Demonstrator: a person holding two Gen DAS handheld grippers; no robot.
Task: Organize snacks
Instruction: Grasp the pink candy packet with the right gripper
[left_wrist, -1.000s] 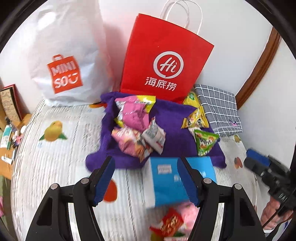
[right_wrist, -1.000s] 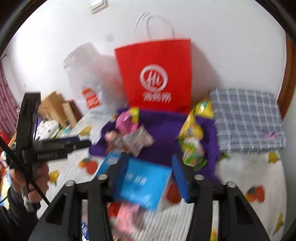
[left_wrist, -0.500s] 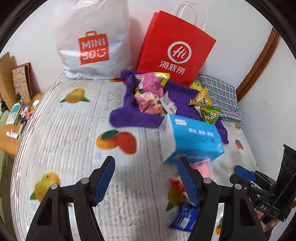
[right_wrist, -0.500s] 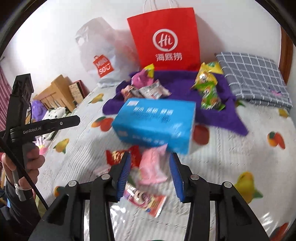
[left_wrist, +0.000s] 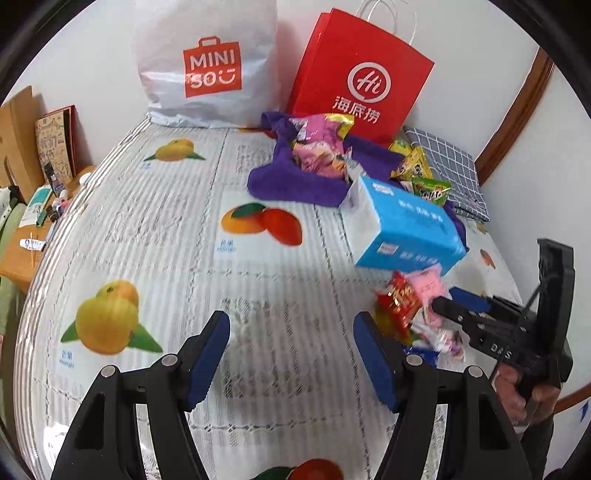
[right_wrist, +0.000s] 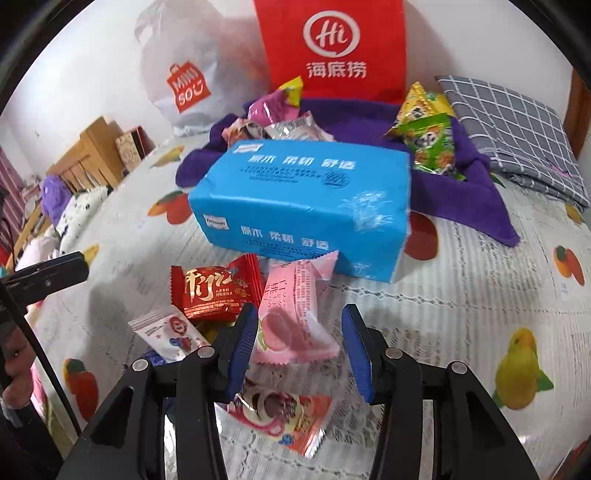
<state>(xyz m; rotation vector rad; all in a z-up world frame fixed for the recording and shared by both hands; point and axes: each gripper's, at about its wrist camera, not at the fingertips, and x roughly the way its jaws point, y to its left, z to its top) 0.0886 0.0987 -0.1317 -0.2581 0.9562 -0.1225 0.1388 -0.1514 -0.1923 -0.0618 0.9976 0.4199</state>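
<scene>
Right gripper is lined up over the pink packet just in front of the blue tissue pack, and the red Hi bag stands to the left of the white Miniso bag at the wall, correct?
Not quite. The red Hi bag stands to the right of the white Miniso bag, as the left wrist view shows. The rest holds: the right gripper is lined up over the pink packet in front of the blue tissue pack.

black claw (right_wrist: 299, 347) arms, blue ribbed pads (right_wrist: 243, 343), silver screws.
</scene>
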